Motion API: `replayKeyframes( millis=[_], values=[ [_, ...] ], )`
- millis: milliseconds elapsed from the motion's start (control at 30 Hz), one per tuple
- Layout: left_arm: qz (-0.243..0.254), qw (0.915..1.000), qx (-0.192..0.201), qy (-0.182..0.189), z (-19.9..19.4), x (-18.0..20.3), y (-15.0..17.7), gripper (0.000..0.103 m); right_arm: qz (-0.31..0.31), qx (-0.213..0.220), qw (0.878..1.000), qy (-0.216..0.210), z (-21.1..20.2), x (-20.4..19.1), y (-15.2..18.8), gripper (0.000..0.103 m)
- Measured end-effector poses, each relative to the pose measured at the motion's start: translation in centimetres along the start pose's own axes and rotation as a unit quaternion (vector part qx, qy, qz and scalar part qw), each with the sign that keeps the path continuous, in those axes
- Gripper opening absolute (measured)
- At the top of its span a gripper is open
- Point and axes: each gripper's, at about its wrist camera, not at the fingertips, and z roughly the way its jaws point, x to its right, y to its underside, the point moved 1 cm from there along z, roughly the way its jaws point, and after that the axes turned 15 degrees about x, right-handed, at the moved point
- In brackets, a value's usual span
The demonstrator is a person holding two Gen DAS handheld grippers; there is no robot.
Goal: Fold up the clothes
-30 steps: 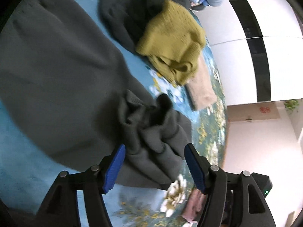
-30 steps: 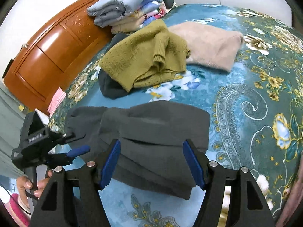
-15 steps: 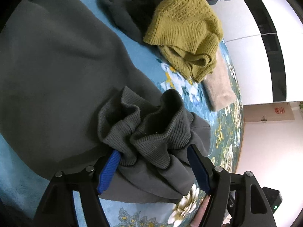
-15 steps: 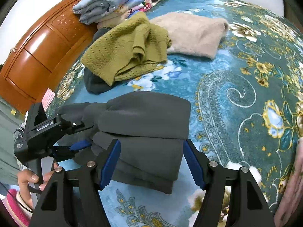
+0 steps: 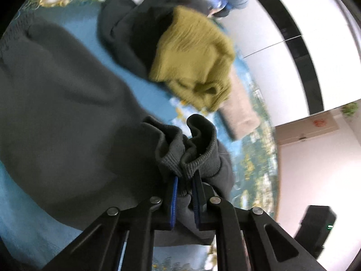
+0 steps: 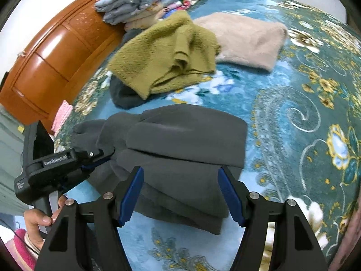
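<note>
A grey sweater [image 6: 185, 149] lies partly folded on the blue floral bedspread [image 6: 293, 103]. In the left wrist view it fills the left side [image 5: 63, 103]. My left gripper [image 5: 185, 194] is shut on the sweater's bunched ribbed cuff [image 5: 191, 153]. The right wrist view shows that gripper [image 6: 106, 158] pinching the sweater's left end. My right gripper [image 6: 180, 194] is open and empty, its blue pads [image 6: 132, 194] straddling the sweater's near edge just above the fabric.
An olive knit sweater [image 6: 167, 54] lies on a dark garment [image 6: 124, 94] beyond the grey one, with a folded beige sweater [image 6: 246, 38] to its right. Stacked folded bedding [image 6: 140, 2] sits against a wooden headboard [image 6: 52, 52]. White wall lies past the bed's edge.
My left gripper has closed on the grey sweater's bunched cuff, which it had straddled open. My right gripper has stayed open over the sweater's near edge.
</note>
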Motion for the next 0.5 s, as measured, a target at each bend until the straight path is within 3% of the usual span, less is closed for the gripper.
replayKeyframes(
  millis=[133, 300, 500],
  values=[
    [-0.022, 0.9995, 0.016, -0.016, -0.9, -2.4, -1.1, 0.012, -0.014, 0.002, 1.0, -0.025, 0.7, -1.8, -0.3, 0.069],
    [-0.075, 0.9956, -0.003, -0.056, 0.0, -7.1, -0.9, 0.012, -0.027, -0.011, 0.997, -0.069, 3.4, -4.6, -1.0, 0.069],
    [-0.099, 0.9933, -0.016, -0.057, 0.2, -9.2, 0.1, 0.013, -0.006, -0.082, 0.995, -0.059, 9.0, -4.8, 0.6, 0.069]
  ],
)
